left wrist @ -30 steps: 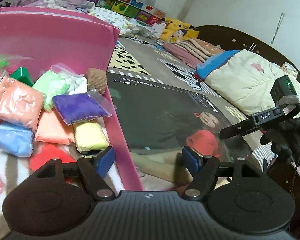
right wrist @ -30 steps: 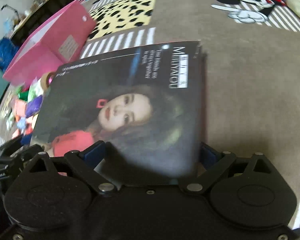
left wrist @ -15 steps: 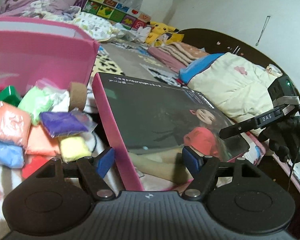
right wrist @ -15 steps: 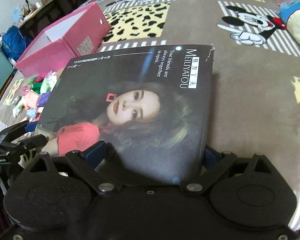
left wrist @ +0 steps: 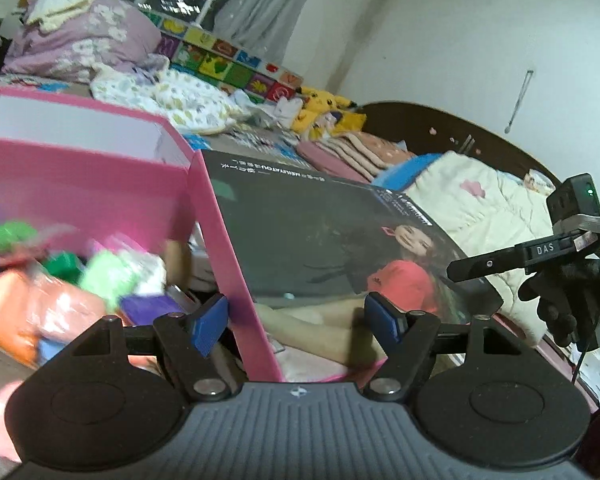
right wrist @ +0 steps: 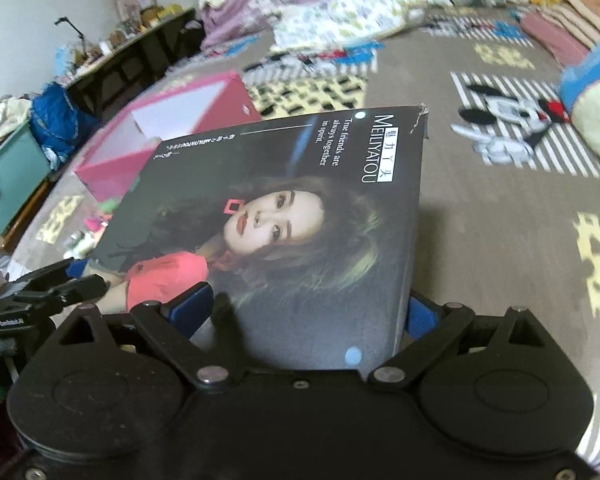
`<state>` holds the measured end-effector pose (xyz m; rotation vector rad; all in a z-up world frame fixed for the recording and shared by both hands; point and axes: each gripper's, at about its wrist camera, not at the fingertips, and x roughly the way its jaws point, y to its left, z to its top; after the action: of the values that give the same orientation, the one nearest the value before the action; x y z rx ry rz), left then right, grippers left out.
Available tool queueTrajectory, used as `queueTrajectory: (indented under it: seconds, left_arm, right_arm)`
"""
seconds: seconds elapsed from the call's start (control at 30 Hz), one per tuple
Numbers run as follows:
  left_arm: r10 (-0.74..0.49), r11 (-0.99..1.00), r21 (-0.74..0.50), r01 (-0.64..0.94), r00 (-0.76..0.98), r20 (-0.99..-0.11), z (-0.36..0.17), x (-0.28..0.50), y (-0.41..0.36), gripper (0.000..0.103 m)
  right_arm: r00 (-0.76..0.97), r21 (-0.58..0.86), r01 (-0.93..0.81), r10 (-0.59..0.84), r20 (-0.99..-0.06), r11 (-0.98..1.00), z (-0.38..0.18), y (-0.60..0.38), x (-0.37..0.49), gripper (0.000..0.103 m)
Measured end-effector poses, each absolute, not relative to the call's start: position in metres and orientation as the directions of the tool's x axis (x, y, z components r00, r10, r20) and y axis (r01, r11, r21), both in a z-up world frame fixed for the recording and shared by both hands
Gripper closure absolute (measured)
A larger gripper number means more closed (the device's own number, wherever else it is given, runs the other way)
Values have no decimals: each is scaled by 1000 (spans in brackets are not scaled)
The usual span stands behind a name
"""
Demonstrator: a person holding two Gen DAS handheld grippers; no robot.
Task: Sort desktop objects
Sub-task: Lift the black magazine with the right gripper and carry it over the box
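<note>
Box lid (right wrist: 300, 216): a flat, glossy dark cardboard lid with pink side walls, printed with a portrait; it is held tilted off the bed between both grippers.
Writing on lid: "MEILIYATOU" and "True friends are always together in spirit." are read sideways toward 1 o'clock in the right wrist view, beside a line of characters too small to read.
Left gripper (left wrist: 296, 324): blue-padded fingers are set wide, either side of the lid's pink wall; whether the pads press on it cannot be told.
Right gripper (right wrist: 304, 308): blue fingers are closed against the lid's two side edges, grasping it at the near end.
Right gripper label: "DAS" is read on its black body at 3 o'clock in the left wrist view.
Left gripper label: small white lettering at 8 o'clock in the right wrist view is too blurred to read surely.
Pink box (left wrist: 80, 176): an open cardboard box with white lining, at 10 o'clock of the lid.
Clay packets (left wrist: 60, 292): soft bags in orange, green, purple and blue are heaped at 9 o'clock, blurred.
Bed cover (right wrist: 500, 208): grey fabric with cartoon-mouse and leopard-spot patches.
</note>
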<state>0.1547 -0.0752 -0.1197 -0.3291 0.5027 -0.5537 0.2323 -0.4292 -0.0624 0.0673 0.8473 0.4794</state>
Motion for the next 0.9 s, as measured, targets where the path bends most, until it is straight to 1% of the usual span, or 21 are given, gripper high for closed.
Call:
queueTrajectory:
  seconds: [0.3,0.47,0.67,0.9]
  left_arm:
    - [-508,833,-409,372,807,-301,-81,160,-25,29]
    - [-481,849,-387,359,829,-286,-66,170,2,29]
    - [-450,863,-370,344,856,-255,-51,188,34,29]
    - [-418,876,-359,321,877,-236,-46,211,71,29]
  right_arm:
    - [594,248,-459,502,-628,853,-28,-382,246,5]
    - [602,257,-484,532,-596,836,-15,-354,261,5]
    - [612,261,-502,552,-566,824,-3,-320,285,5]
    - [608,259,-524,570,-552,811,2,-281,313,5]
